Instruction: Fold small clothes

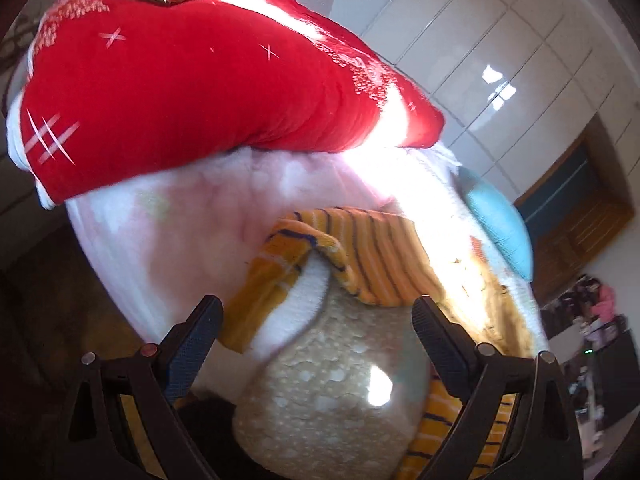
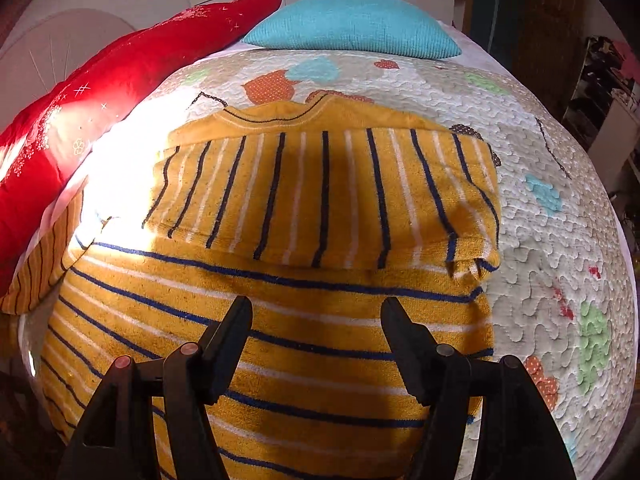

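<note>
home bedroom, quilted bed (image 2: 540, 208), teal pillow (image 2: 352, 26), wardrobe doors (image 1: 500, 48)

My fingers (image 2: 224, 344) are black, with red-tipped pins at the joints. Beneath them the sweater (image 2: 304, 320) is mustard yellow, striped in navy and thin white — its folded-over sleeve (image 2: 328, 196) shows the same stripes running the other way. The quilt (image 2: 540, 208) is off-white, patched with orange polka-dot, mint green and pale blue shapes. One pillow (image 2: 352, 26) is plain turquoise; the other (image 2: 120, 76) is bright red, scattered with small white crosses and hatch marks.
</note>
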Demonstrator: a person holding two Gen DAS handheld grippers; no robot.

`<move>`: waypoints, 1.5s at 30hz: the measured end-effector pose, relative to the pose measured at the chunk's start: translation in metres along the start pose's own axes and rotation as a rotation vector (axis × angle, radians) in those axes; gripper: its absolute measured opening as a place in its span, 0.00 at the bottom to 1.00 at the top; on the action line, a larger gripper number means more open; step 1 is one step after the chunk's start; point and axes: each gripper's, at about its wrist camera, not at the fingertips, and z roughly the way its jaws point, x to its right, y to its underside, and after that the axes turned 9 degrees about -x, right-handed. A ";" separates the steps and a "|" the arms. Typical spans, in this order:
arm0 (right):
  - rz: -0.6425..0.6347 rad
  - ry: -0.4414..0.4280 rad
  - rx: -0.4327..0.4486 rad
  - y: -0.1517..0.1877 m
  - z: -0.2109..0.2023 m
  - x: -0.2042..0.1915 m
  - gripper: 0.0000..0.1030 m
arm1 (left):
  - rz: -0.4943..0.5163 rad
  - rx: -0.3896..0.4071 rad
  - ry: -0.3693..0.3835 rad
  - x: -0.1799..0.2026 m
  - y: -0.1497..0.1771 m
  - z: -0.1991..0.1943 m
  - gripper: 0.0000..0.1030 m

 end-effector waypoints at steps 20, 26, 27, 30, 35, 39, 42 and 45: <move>-0.050 0.053 0.015 0.030 0.021 -0.023 0.73 | -0.384 0.039 0.088 -0.026 -0.031 0.050 0.51; -0.084 0.054 0.049 0.039 0.010 -0.027 0.67 | -0.231 0.116 0.032 0.013 -0.069 0.026 0.06; -0.090 0.049 0.060 0.041 0.005 -0.027 0.66 | -0.205 0.139 0.030 0.023 -0.078 0.019 0.05; -0.098 0.032 0.109 0.051 -0.015 -0.025 0.63 | -0.109 0.193 0.033 0.062 -0.101 0.005 0.05; -0.035 -0.004 0.205 0.066 -0.058 0.004 0.63 | 0.145 0.161 0.088 0.170 -0.110 0.018 0.05; 0.071 -0.009 0.249 0.080 -0.080 0.046 0.63 | 0.368 0.057 0.168 0.278 -0.078 0.063 0.05; 0.142 0.009 0.255 0.092 -0.086 0.080 0.63 | 0.494 -0.065 0.237 0.352 -0.038 0.114 0.05; 0.221 0.019 0.235 0.105 -0.082 0.114 0.63 | 0.572 -0.223 0.281 0.405 0.010 0.175 0.06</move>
